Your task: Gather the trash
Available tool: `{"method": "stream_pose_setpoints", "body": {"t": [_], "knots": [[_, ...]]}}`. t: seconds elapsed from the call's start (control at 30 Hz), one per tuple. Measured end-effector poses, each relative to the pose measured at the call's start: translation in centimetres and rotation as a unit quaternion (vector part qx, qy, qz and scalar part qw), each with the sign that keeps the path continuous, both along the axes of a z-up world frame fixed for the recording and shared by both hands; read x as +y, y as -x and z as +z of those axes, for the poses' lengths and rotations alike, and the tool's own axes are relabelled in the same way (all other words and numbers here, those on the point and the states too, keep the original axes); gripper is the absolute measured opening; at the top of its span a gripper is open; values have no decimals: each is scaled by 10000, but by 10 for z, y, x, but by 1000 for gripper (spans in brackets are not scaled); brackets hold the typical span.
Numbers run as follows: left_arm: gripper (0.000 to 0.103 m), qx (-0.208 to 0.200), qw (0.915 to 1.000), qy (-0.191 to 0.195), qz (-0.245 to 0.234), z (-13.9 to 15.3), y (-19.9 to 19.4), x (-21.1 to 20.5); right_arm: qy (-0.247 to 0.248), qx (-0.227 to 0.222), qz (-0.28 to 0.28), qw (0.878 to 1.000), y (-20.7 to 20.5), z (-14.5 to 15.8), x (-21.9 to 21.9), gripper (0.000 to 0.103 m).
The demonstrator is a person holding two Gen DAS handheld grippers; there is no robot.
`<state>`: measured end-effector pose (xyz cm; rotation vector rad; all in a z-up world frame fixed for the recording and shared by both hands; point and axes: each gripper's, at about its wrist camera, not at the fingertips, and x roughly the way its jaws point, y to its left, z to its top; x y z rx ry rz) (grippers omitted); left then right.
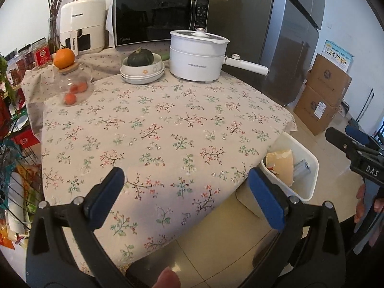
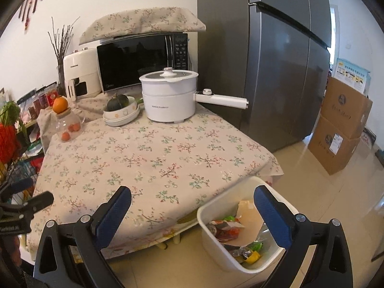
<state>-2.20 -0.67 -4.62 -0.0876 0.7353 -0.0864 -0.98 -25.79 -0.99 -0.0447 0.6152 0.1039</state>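
Both the left gripper (image 1: 187, 192) and right gripper (image 2: 192, 213) gape empty near the white trash bin (image 2: 211, 242), which holds wrappers beside the floral-clothed table (image 2: 153, 158).

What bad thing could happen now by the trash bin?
1. The white bin sits on the floor right beside the table corner, so a swinging right gripper might knock it over and spill the wrappers.
2. The tablecloth hangs over the edge; a gripper could snag it.

A pot (image 2: 168, 103) is standing on the surface (image 2: 153, 158) at upper centre, a microwave (image 2: 141, 60) sitting behind it; the bin (image 2: 216, 247) is sitting on the floor at lower right, trash (image 2: 230, 228) lying inside.
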Motion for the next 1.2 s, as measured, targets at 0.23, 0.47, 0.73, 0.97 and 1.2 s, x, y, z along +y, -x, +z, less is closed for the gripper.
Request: {"method": "stream_pose_setpoints", "body": {"t": [0.23,0.47,0.73,0.97,1.2], "knots": [[102,-187,9998,-74,68,7,9,-7,31,30,-131,9999,2,-4,-1,103],[102,-144,9999,21,79,6,8,-9,154,84,-211,9996,1,-6,-4,103],[102,28,9998,-105,195,-1,6,-10,328,113,-172,9992,2,-7,1,103],[102,15,9996,-40,280,-1,6,-6,285,99,-163,9994,4,-6,1,103],[102,-14,9996,-40,277,0,6,-6,218,109,-167,9996,3,-6,-1,103]]}}
